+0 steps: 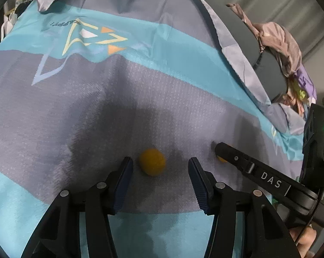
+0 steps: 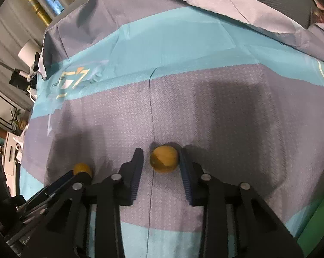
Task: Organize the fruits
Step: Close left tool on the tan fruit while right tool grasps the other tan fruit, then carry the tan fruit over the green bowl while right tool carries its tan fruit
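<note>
Both tools are pointing steeply down at a bench draped in a thin grey-lilac and turquoise striped cloth (image 1: 123,90) printed with a pale yellow and orange triangle logo. Left tool (image 1: 160,163), black with ribbed dark-blue pads, is standing partly open around a small round orange-yellow fruit (image 1: 152,162); the fruit is sitting on the grey band of the cloth nearer the left-hand pad, with clear gaps showing on both sides, so nothing is being gripped. Right tool (image 2: 161,158), of the same build, is standing narrowed about a second small round fruit, duller yellow-brown (image 2: 164,159); its right-hand pad is lying against the fruit's side while a thin sliver of cloth is showing between the fruit and the left-hand pad, so whether the grip is firm I cannot tell, though the tool looks closed down to the fruit's width. That fruit is resting on a dark crease line running down the cloth. From the left wrist view the right tool's black arm, lettered DAS, is reaching in from the right and hiding most of its fruit. A crumpled mauve cloth heap (image 1: 278,40) is lying at the bench's far right edge.
</note>
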### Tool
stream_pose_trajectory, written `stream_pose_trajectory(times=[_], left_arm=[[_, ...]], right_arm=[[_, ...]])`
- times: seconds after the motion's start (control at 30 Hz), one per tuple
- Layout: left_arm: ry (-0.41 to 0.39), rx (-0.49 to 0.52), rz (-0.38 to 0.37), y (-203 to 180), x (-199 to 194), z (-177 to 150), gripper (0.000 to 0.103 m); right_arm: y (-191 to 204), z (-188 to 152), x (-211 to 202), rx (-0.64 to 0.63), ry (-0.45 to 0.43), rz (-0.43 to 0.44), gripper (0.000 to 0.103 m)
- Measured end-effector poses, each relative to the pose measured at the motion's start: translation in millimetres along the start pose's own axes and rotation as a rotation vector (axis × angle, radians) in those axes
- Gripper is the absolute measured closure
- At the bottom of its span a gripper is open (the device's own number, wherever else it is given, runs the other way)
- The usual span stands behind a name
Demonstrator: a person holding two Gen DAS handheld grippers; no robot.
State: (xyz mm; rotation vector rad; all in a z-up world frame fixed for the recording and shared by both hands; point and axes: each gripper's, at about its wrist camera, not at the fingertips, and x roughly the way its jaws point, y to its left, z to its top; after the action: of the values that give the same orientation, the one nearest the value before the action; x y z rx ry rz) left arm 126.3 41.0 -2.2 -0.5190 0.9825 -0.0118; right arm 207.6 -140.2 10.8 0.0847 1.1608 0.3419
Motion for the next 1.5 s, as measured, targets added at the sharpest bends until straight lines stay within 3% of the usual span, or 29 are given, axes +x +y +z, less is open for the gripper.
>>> stream_pose_trajectory(times=[0.07, 0.13, 0.27, 0.53, 0.73, 1.03, 1.5], left_arm=[[-0.017, 0.007, 0.022, -2, 1, -1, 0.051], [-0.024, 0.009, 0.046, -3, 3, 0, 0.065], [-0.039, 0.03, 0.075, -1, 4, 1, 0.077], [-0.024, 0.039, 0.063, -4, -1, -4, 0.077], [-0.054, 0.076, 0.031, -23, -26, -16, 0.077], [-0.086, 0.145, -0.019, -50, -63, -37, 0.077], [-0.121, 0.234, -0.081, -85, -89, -69, 0.077]], right_arm=[[1, 0, 0, -0.018, -0.014, -0.007, 0.075], [2, 0, 0, -0.029, -0.023, -0.01, 0.075], [1, -1, 0, -0.038, -0.027, -0.011, 0.075], [3, -9, -15, -0.036, -0.033, 0.011, 0.075], [6, -20, -46, -0.031, -0.065, 0.054, 0.075], [3, -59, -92, -0.043, -0.123, 0.083, 0.075], [-31, -107, -142, 0.06, -0.216, 0.101, 0.074]])
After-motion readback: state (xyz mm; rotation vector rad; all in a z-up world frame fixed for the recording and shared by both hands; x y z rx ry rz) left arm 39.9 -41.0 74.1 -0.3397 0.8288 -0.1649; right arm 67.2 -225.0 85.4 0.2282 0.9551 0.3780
